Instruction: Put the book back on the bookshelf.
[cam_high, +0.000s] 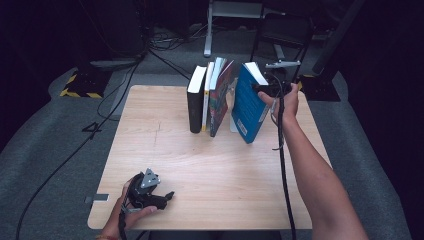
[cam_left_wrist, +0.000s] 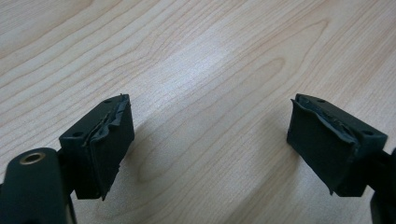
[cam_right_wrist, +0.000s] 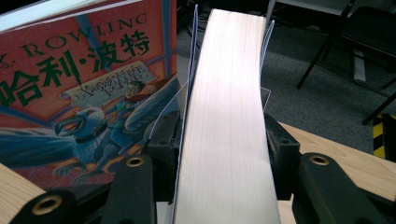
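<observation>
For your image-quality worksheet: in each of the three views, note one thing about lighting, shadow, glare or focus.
High view: the table is lit, the surroundings nearly black. Left gripper view: a pale sheen on the wood, soft shadows under the open left gripper. Right gripper view: the blue book page edges, clamped by the right gripper, look bright and washed out; the red book cover is slightly soft.

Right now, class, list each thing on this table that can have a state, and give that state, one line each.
Blue book: tilted, clamped in the right gripper.
Black book: upright.
Illustrated book: leaning on the row.
Left gripper: open, holding nothing, low over the table.
</observation>
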